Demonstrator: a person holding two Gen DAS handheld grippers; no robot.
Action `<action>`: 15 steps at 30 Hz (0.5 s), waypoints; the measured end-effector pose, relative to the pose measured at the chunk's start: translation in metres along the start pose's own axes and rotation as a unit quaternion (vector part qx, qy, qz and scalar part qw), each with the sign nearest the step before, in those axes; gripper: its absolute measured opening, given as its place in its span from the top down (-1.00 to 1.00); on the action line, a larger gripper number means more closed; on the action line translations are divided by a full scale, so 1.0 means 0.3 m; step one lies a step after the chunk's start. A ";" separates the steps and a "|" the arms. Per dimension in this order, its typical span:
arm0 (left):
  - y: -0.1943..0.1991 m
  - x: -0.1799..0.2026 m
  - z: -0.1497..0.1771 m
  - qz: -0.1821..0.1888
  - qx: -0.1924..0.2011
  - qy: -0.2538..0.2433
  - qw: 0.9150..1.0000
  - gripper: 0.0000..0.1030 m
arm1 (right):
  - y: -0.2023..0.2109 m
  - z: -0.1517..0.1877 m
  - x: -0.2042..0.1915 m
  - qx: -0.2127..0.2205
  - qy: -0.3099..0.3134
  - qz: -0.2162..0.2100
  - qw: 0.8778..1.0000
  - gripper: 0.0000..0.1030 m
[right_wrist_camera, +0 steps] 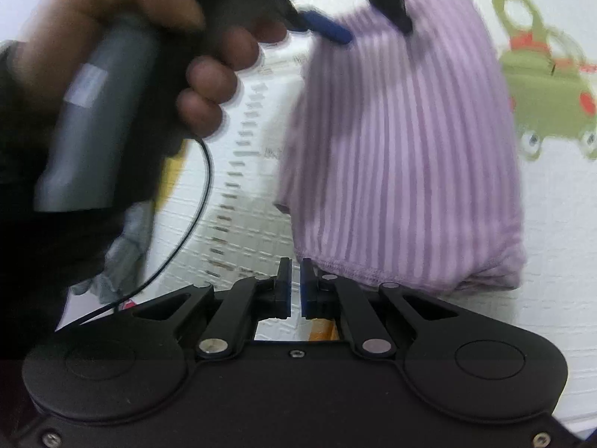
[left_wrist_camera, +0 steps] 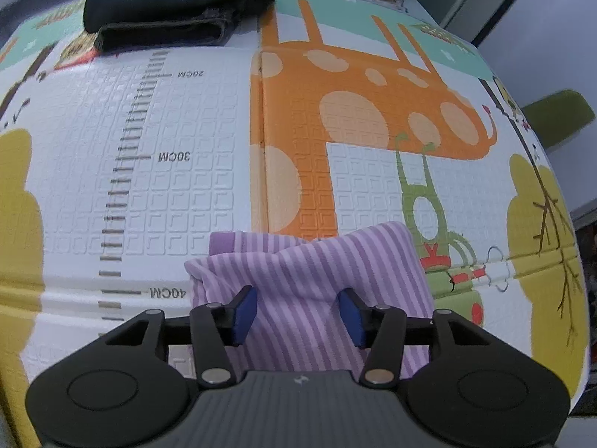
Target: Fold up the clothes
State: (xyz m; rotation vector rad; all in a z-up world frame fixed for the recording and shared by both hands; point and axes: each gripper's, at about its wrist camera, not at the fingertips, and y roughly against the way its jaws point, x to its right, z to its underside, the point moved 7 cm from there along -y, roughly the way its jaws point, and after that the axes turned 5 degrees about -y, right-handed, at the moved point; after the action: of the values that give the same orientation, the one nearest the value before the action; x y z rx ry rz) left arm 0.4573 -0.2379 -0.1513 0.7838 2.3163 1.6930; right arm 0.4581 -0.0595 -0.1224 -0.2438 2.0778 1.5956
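A purple striped garment [left_wrist_camera: 313,287] lies folded into a compact bundle on the play mat [left_wrist_camera: 179,186]. My left gripper [left_wrist_camera: 298,311] is open, its blue pads on either side above the bundle, holding nothing. The garment fills the middle of the right wrist view [right_wrist_camera: 403,156], its hem facing me. My right gripper [right_wrist_camera: 295,287] is nearly shut with a thin gap between the pads, just left of the hem, and nothing shows between them. The left gripper [right_wrist_camera: 358,18] and the hand on its grey handle [right_wrist_camera: 100,119] show at the top left of that view.
A folded dark denim garment [left_wrist_camera: 179,3] lies at the mat's far edge. A green chair [left_wrist_camera: 559,115] stands off the mat at right. A crumpled grey cloth [right_wrist_camera: 119,254] and a black cable [right_wrist_camera: 194,224] lie left of my right gripper.
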 end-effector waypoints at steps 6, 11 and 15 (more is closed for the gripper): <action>0.015 0.001 -0.004 -0.003 0.004 -0.003 1.000 -0.14 | 0.222 -0.065 0.056 0.110 -0.002 0.038 0.993 0.82; 0.050 0.015 0.003 -0.004 0.014 -0.010 1.000 -0.25 | 0.276 -0.107 0.145 0.133 -0.022 0.086 0.987 0.82; 0.094 0.051 0.031 0.023 0.018 -0.016 0.999 -0.66 | 0.272 -0.101 0.215 0.126 -0.037 0.095 0.987 0.82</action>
State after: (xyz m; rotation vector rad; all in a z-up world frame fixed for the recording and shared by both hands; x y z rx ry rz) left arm 0.4570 -0.2164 -0.1258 0.8712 2.3301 1.6485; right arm 0.3592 -0.0537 -0.0790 0.1044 2.2720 1.4019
